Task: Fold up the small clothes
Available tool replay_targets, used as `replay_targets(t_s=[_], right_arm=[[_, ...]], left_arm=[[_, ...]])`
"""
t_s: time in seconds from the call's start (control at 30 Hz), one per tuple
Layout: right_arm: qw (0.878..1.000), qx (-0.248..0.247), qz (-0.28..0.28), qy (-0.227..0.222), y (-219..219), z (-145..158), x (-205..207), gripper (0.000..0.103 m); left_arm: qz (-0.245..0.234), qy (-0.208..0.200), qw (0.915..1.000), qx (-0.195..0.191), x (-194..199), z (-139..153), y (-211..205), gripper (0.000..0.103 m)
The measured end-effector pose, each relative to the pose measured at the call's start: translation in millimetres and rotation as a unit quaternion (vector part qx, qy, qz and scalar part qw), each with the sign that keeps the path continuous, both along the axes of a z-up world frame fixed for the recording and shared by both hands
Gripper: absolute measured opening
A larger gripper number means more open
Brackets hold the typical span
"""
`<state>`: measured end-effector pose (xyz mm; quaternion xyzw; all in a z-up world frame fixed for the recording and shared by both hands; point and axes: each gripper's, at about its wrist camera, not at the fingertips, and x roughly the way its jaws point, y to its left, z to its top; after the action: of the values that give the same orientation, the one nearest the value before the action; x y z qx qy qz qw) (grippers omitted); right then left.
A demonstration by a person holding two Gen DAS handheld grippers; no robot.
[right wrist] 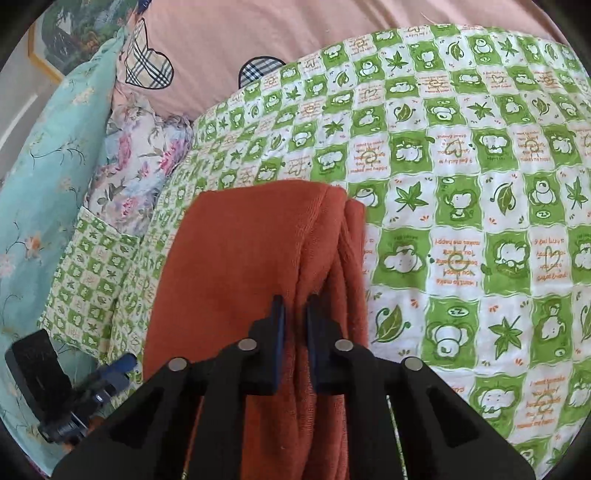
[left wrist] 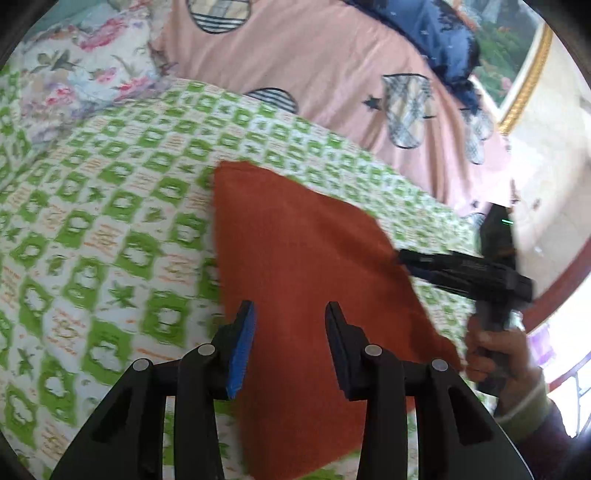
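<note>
- Nearest the left wrist camera, the left gripper [left wrist: 290,314] hovers over the orange cloth [left wrist: 306,266] with its fingers [left wrist: 243,343] spread apart and nothing between them; one pad is blue.
- In the right wrist view, the right gripper [right wrist: 294,314] has its fingers [right wrist: 275,332] drawn close together, pinching a raised fold of the orange cloth [right wrist: 240,258] along its layered right edge.
- The cloth lies on the bed, on a green-and-white quilt [right wrist: 461,221] printed with leaves and small cartoon animals; several stacked layers show at the cloth's edge, so it is already partly folded.
- From the left wrist view, the right gripper [left wrist: 402,258] meets the cloth's right edge, and the person's right hand [left wrist: 495,350] grips its handle.
- Beyond the quilt lies a pink blanket [left wrist: 332,66] with plaid patches, and a dark blue garment [left wrist: 436,33] rests on it.
- A floral pillow [right wrist: 133,166] and a teal pillow [right wrist: 48,184] sit at the quilt's left side in the right wrist view.
- A gold-framed picture [left wrist: 517,74] leans at the far edge.
</note>
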<state>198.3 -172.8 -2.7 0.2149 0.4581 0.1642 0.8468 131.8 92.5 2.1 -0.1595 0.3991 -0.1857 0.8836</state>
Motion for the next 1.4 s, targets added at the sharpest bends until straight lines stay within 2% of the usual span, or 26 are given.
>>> replay_targets(t_s=[0.07,0.17,0.27,0.33,0.43,0.5,0.57,0.6,0.73,0.83,0.93,1.03,1.07,1.13,1.17,1.23,1.3,1.4], right_arm=[[0.999,0.014,-0.002,-0.043,-3.6,18.0,-15.4,0.011],[0.997,0.021,-0.007,-0.075,-11.4,31.0,-34.0,0.011],[0.999,0.015,-0.025,-0.04,-23.7,8.0,-27.8,0.011],[0.999,0.029,-0.039,-0.004,-34.3,-20.3,-18.2,0.011],[0.998,0.05,-0.049,0.004,-40.5,-39.9,-13.8,0.012],[0.998,0.05,-0.049,0.002,-40.0,-39.5,-14.7,0.012],[0.998,0.033,-0.051,0.005,-39.0,-33.0,-16.6,0.02],[0.998,0.023,-0.057,0.006,-38.6,-27.8,-18.8,0.028],[0.997,-0.011,-0.073,-0.038,-33.8,11.2,-38.4,0.028],[0.997,0.008,-0.035,-0.065,-15.2,30.4,-41.8,0.028],[0.998,0.01,-0.006,-0.061,5.0,28.6,-28.9,0.028],[0.999,0.0,-0.009,-0.039,14.0,9.2,-9.9,0.028],[1.0,-0.007,-0.016,-0.02,13.5,-2.2,-4.4,0.028],[1.0,-0.002,-0.029,0.001,8.0,-24.4,0.0,0.017],[0.999,0.006,-0.035,-0.002,3.7,-29.4,-1.6,0.014],[0.999,0.019,-0.043,-0.005,-3.0,-31.1,-6.1,0.011],[0.999,0.015,-0.043,-0.005,-3.5,-27.7,-10.7,0.012],[0.999,-0.002,-0.034,-0.01,-0.2,-15.0,-25.2,0.015]], left_arm=[[-0.02,0.003,0.9997,0.015,-3.8,-3.3,-11.9,0.039],[-0.053,0.003,0.9979,0.038,-10.2,-8.2,-29.4,0.039],[-0.077,0.011,0.9957,0.05,-12.5,-15.3,-41.9,0.04],[-0.083,0.016,0.9953,0.049,-12.8,-19.7,-47.0,0.04],[-0.09,0.022,0.9947,0.044,-13.5,-24.4,-50.5,0.041],[-0.094,0.029,0.9944,0.04,-13.7,-28.4,-53.2,0.041],[-0.093,0.03,0.994,0.05,-13.2,-32.0,-55.5,0.041],[-0.092,0.031,0.9938,0.054,-13.0,-33.3,-57.0,0.042],[-0.094,0.028,0.9929,0.067,-10.9,-26.2,-61.0,0.044],[-0.088,0.009,0.9939,0.067,-3.3,-12.0,-54.9,0.044],[-0.067,0.0,0.9959,0.06,22.0,0.3,-45.4,0.044],[-0.035,0.002,0.9985,0.043,59.0,5.4,-32.7,0.044],[-0.028,0.011,0.9992,0.027,73.9,3.7,-28.4,0.044],[-0.032,0.055,0.998,-0.007,110.3,-11.0,-23.1,0.044],[-0.019,0.076,0.9969,0.003,125.0,-19.9,-22.3,0.042],[-0.01,0.104,0.9943,0.022,145.9,-36.5,-23.3,0.025],[-0.011,0.105,0.9942,0.021,153.2,-40.2,-23.1,0.025],[-0.015,0.096,0.9947,0.031,146.4,-30.8,-24.9,0.025]])
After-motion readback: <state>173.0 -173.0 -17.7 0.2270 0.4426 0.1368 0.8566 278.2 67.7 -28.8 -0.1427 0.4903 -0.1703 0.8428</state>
